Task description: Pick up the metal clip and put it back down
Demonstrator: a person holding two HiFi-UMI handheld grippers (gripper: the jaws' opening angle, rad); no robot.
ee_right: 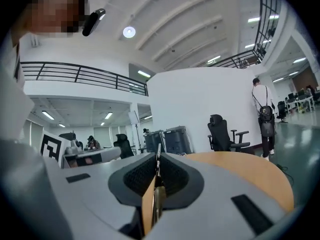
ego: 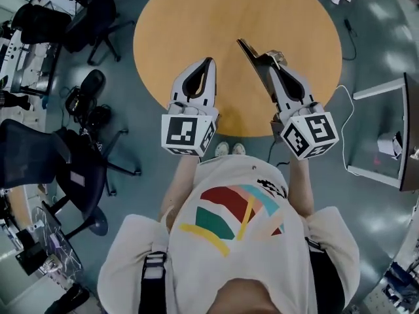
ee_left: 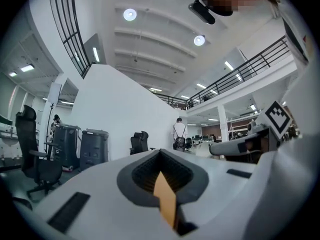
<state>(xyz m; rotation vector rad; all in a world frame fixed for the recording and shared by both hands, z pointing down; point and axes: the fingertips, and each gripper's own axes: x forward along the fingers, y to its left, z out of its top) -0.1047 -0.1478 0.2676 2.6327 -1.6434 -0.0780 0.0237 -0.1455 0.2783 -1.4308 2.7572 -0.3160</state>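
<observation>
A person stands at the 6 o'clock edge of a round wooden desk (ego: 190, 18), seen from above, with tongs in each hand held out over the desk's near half.

The right tongs (ego: 270, 63) sit at about 1 o'clock from the person's chest. They are clamped on the metal clip (ego: 251, 50). The clip's dark flat end sticks out past the tips toward 11 o'clock. In the right gripper view, a thin strip of metal is pinched between the two ribbed pads, which stand almost together.

The left tongs (ego: 208, 64) sit at about 11 o'clock. Their tips are closed and hold nothing. In the left gripper view, only a sliver of the desk top shows through the hollow behind the tips.

Both gripper views look out level across an open office hall, not down at the desk. This suggests the clip is held up off the surface, though the overhead view cannot confirm the gap.

The pick-up looks done. What remains is lowering the clip to the desk and opening the right tongs to let it go.
</observation>
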